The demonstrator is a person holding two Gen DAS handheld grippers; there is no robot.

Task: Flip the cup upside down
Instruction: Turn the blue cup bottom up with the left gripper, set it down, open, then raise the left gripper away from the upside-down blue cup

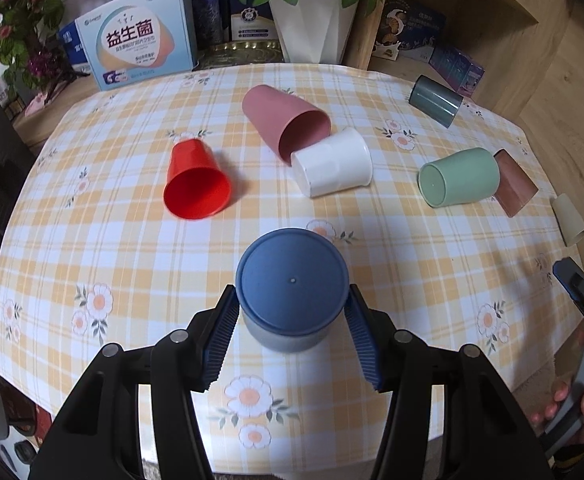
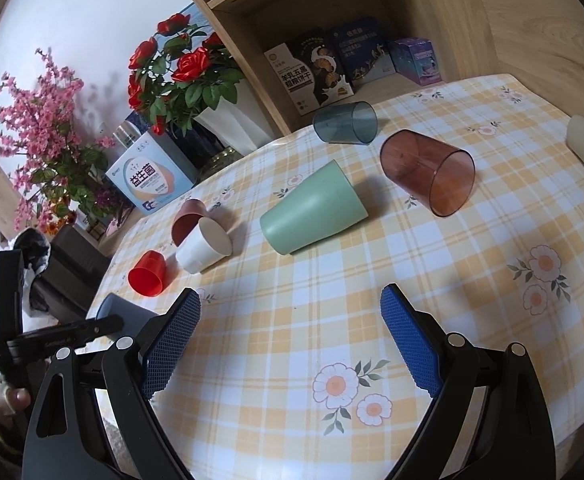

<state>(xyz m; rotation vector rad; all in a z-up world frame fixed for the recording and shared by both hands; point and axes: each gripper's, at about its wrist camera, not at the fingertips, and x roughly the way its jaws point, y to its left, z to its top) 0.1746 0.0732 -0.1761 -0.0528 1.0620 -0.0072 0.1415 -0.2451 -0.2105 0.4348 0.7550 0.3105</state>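
- Left tool [image 1: 292, 316]: clenched on the blue cup [image 1: 292, 280], base up, over the near part of the checked surface [image 1: 132, 240].
- Right tool [image 2: 290, 324]: released, nothing between its pads.
- Light-blue box [image 1: 136, 50] behind the surface reads "益生菌"; smaller print illegible.

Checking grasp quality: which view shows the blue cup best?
The left wrist view: the blue cup sits centred, base up, clamped by the left gripper. The right wrist view shows only a sliver behind that gripper.

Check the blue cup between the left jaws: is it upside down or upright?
Upside down. The blue cup shows its closed base toward the camera, mouth facing the tablecloth, with the left gripper clamped on its sides.
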